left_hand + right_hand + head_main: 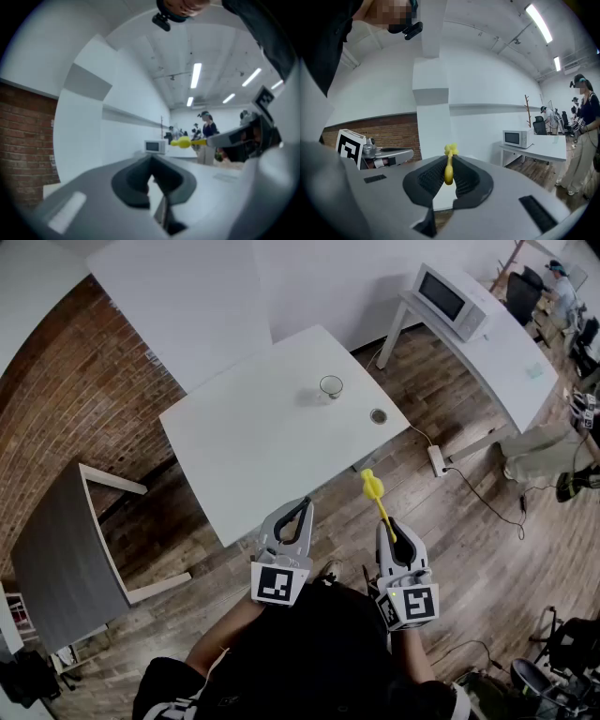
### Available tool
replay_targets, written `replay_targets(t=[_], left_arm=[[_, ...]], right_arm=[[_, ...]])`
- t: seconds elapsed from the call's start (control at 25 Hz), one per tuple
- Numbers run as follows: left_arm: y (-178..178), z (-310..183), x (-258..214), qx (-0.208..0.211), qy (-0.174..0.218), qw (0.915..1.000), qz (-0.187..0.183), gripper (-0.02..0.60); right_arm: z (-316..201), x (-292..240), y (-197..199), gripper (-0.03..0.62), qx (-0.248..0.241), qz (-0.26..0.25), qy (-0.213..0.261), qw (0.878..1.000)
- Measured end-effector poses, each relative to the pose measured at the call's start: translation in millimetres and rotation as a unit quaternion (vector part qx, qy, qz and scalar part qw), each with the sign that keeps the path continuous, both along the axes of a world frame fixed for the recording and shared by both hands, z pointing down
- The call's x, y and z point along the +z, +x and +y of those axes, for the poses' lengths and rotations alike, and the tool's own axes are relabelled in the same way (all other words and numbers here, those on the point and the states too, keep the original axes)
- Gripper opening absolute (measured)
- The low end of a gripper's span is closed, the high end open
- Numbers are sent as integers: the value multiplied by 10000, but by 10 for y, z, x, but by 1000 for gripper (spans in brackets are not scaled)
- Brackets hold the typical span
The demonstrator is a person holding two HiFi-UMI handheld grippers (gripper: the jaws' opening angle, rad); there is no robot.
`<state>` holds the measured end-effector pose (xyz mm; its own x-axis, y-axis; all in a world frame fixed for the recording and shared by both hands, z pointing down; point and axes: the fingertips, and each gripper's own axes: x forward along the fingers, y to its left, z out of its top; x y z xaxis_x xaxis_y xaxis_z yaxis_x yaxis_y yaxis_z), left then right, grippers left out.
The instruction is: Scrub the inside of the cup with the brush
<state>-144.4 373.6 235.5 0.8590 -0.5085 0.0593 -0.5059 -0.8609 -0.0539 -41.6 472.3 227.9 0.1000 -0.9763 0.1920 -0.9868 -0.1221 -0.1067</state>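
Small pale cup (331,385), upright, mouth up, on far part of white worktop (262,446), toward its right corner. Yellow brush (379,502): thin handle, knobbly head. Handle clamped in right tool (394,535), head pointing forward toward worktop's near edge, well apart from cup.

In the head view the cup (331,385) is too small to show its inside. The small round thing (378,415) near it on the surface (253,446) cannot be identified. The lower end of the brush (376,495) is hidden between the jaws of the right gripper (390,531). The person (309,652) is cut off at the bottom edge. The left gripper view blurs the brush head.
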Motion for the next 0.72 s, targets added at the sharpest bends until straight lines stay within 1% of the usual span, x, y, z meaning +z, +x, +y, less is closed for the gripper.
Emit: replay_targets(t=[0.44,0.6,0.72], left_arm=[[57,61,10,-29,20,10000,-17,3],[110,130,47,-80,-8,9999,-128,3],[184,180,61,-157,-37,9998,-139,3]], right_arm=[[62,9,55,29,-25,-40,22,10000],[117,4,105,29,-129,-68,16,9999],[157,25,169,29,-236,-45,-7,9997]])
